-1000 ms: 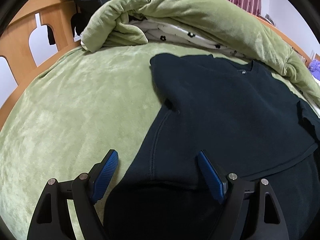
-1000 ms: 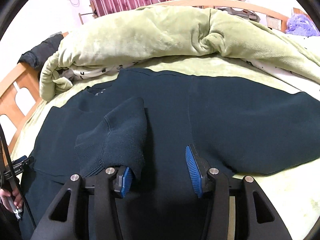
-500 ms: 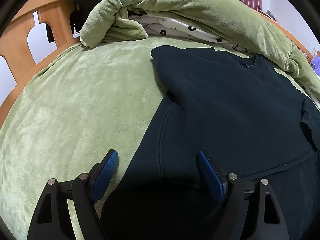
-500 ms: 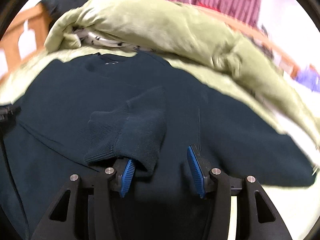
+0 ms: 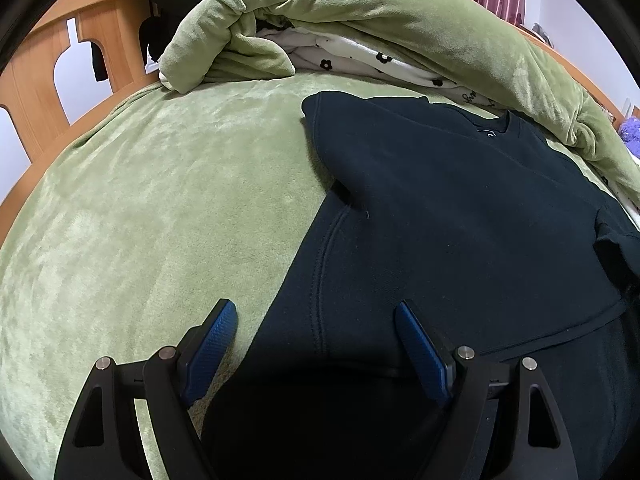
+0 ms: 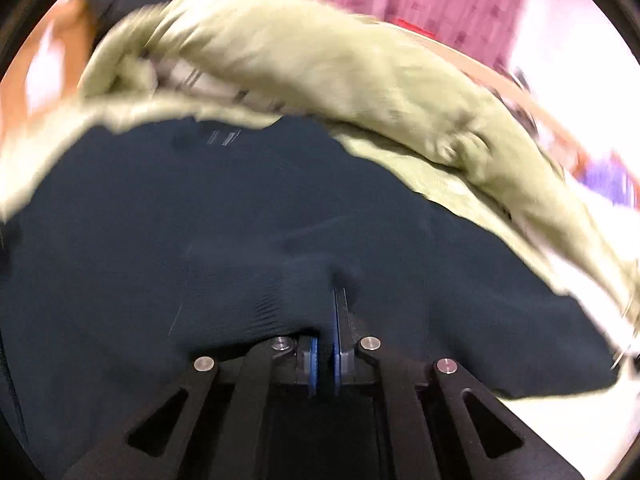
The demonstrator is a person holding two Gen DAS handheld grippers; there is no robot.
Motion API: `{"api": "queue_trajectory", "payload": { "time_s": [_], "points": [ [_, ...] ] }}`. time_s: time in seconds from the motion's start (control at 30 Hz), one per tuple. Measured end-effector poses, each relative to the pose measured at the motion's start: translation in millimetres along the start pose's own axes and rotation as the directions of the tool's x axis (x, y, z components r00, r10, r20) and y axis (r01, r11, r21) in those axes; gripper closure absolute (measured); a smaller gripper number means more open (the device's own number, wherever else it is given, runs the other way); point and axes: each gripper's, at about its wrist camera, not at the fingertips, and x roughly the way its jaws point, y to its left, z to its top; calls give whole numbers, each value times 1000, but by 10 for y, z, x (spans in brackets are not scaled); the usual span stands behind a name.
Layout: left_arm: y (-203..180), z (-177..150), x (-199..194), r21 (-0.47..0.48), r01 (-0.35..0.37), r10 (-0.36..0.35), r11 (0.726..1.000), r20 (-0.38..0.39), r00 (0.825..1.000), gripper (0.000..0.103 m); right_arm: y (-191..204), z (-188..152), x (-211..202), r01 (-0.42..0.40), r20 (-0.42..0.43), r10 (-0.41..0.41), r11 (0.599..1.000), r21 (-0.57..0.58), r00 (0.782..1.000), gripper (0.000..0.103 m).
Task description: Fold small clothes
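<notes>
The dark sweatshirt (image 5: 460,216) lies spread flat on the green bed cover (image 5: 160,208), collar toward the heaped quilt (image 5: 400,28), and its ribbed cuff (image 6: 280,296) is bunched right at the right gripper (image 6: 324,344). Those jaws have just been closing and now stand clenched, pads nearly meeting, with the cuff's knit gathered against them and apparently pinched between them; blur keeps me from seeing how deep the bite goes. The left gripper (image 5: 316,344) hangs over the near edge of the garment with its jaws released and wide, 1 pad above the bed cover, the other above the dark fabric, nothing between them.

Outward from the jaws, the sleeve lies folded in over the chest, and the body of the garment reaches back to the quilt, which shows a white flowered lining (image 5: 360,60). A wooden bed frame (image 5: 48,80) runs along the far left.

The sweatshirt looks like thick, soft fleece: limp, fairly light, not slippery, nothing fragile. It should drape and trail from wherever it is lifted, and drag on the plush cover. Good holds are the doubled parts: cuff rib, hem band, shoulder seam (image 5: 324,248). A single layer mid-panel would likely just tent.
</notes>
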Motion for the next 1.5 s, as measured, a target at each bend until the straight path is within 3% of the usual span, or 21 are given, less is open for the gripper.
{"api": "queue_trajectory", "payload": {
  "time_s": [0.07, 0.13, 0.2, 0.27, 0.5, 0.67, 0.77, 0.9, 1.03, 1.17, 1.27, 1.33, 1.5],
  "points": [
    [-4, -4, -4, 1, 0, 0, 1000, 1, 1000, 22, -309, 18, -5, -31, -8, 33, 990, 135, 999, 98],
    [-10, -5, -7, 3, -2, 2, 1000, 7, 1000, 22, -585, -44, 44, -107, -32, 118, 963, 246, 992, 95],
    [-15, -5, -18, 5, -4, 4, 1000, 14, 1000, 22, -709, -109, 95, -118, -61, 141, 951, 286, 988, 72],
    [-15, -6, -22, 5, -5, 5, 1000, 17, 1000, 22, -802, -174, 112, -118, -69, 147, 943, 311, 987, 61],
    [-6, -12, -3, 4, -6, 6, 1000, 7, 1000, 22, -978, -247, 112, -206, -7, 229, 889, 409, 973, 60],
    [2, -12, 63, 2, -9, 9, 1000, -16, 1000, 20, -1150, -292, 143, -285, 38, 310, 811, 511, 950, 59],
    [45, -3, 74, -19, 6, -7, 1000, -23, 1000, 20, -1164, -283, 146, -296, 40, 321, 812, 503, 946, 59],
    [67, 2, 79, -30, 13, -14, 999, -23, 1000, 20, -1103, -297, 135, -274, 4, 304, 855, 441, 953, 60],
    [70, 5, 71, -35, 17, -18, 999, -21, 1000, 20, -1239, -392, 153, -348, 37, 382, 790, 505, 923, 60],
    [71, 10, 67, -37, 14, -15, 999, -18, 1000, 20, -1191, -361, 80, -318, 32, 343, 827, 464, 939, 59],
    [66, 12, 64, -33, 9, -9, 999, -16, 1000, 20, -928, -265, 33, -176, -44, 200, 931, 320, 979, 59],
    [70, 18, 60, -33, 8, -9, 999, -15, 1000, 20, -741, -250, 4, -92, -66, 107, 974, 206, 992, 59],
    [90, 35, 30, -37, 11, -12, 999, -7, 1000, 21, -372, -277, -59, 6, -66, -6, 1000, -10, 998, 59]
  ]
}}
